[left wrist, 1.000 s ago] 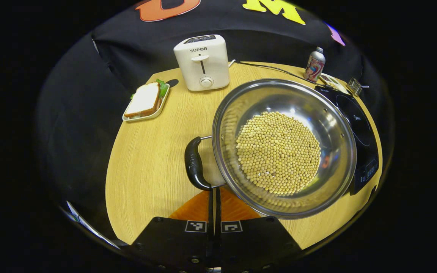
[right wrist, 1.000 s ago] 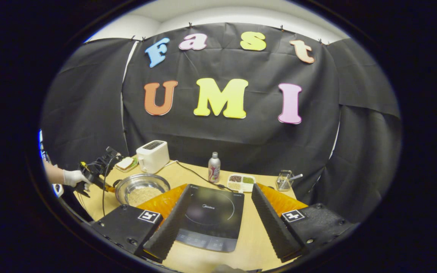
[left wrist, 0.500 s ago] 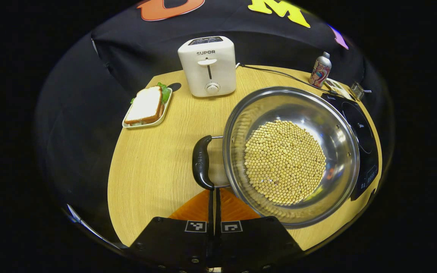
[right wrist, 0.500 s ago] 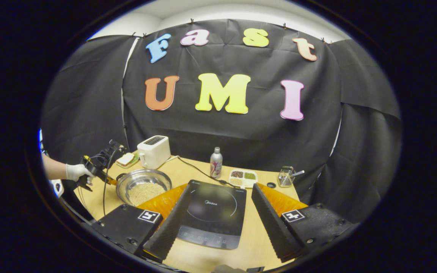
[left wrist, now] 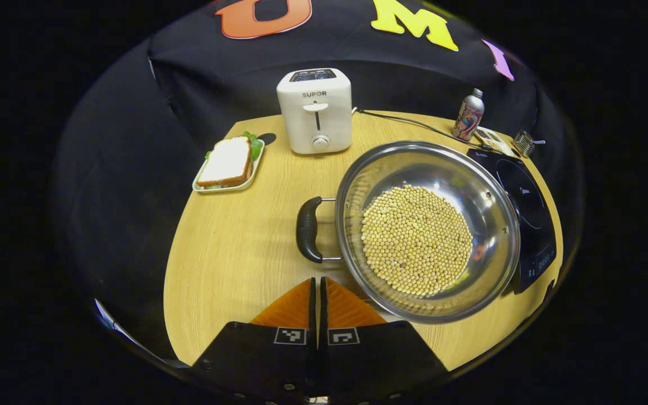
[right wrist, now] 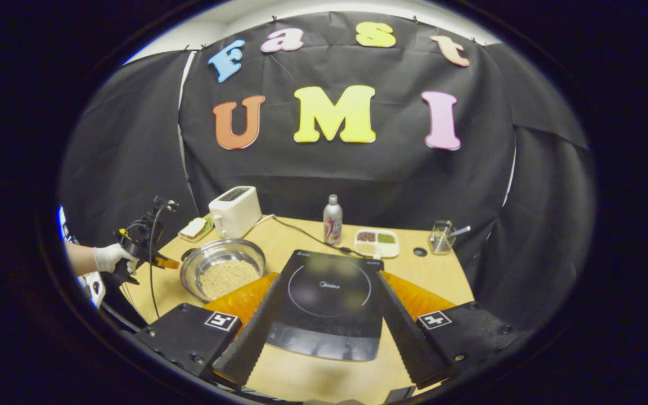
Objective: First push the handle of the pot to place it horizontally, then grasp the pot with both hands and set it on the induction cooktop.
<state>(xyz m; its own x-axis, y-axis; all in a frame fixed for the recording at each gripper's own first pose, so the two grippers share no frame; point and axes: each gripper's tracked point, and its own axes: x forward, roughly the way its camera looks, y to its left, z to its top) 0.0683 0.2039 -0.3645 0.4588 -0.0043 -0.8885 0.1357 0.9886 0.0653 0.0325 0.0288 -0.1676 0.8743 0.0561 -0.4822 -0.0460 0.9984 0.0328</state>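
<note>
The toaster reads SUPOR; the cooktop reads Midea. Left tongs are pressed together just short of the pot handle; right tongs are spread.

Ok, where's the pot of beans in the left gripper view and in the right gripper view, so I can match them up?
Left gripper view: the pot sits right of centre, just beyond the shut left gripper.
Right gripper view: the pot is lower left, small, left of the cooktop.
Shared landmark: the white toaster stands behind the pot.
</note>
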